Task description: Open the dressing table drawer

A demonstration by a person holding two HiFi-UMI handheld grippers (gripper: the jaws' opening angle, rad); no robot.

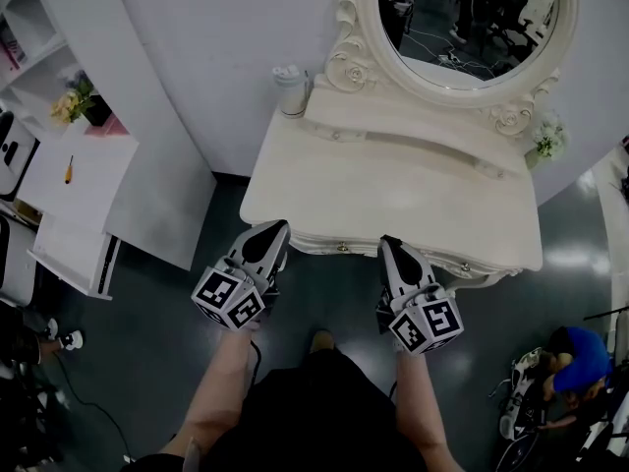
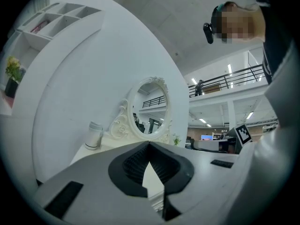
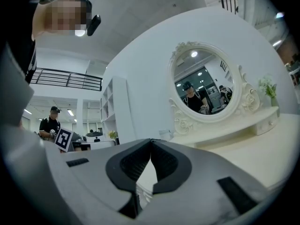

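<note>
Nothing readable is coming through anywhere: the left marker cube [image 1: 228, 298] and right marker cube [image 1: 427, 324] are showing only black-and-white square patterns.

The dressing table [image 1: 393, 190] bears a white cup [image 1: 291, 89]

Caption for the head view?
Left tongs and right tongs, both shut, point at the cream dressing table with oval mirror.

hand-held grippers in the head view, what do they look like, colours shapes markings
The left hand-held gripper and the right hand-held gripper are pale grey wedges tapering to a tip, with black ribbed pads inside. Each carries a cube with black-and-white square markers at its rear. The person's forearms are unsleeved, beside black clothing.
</note>
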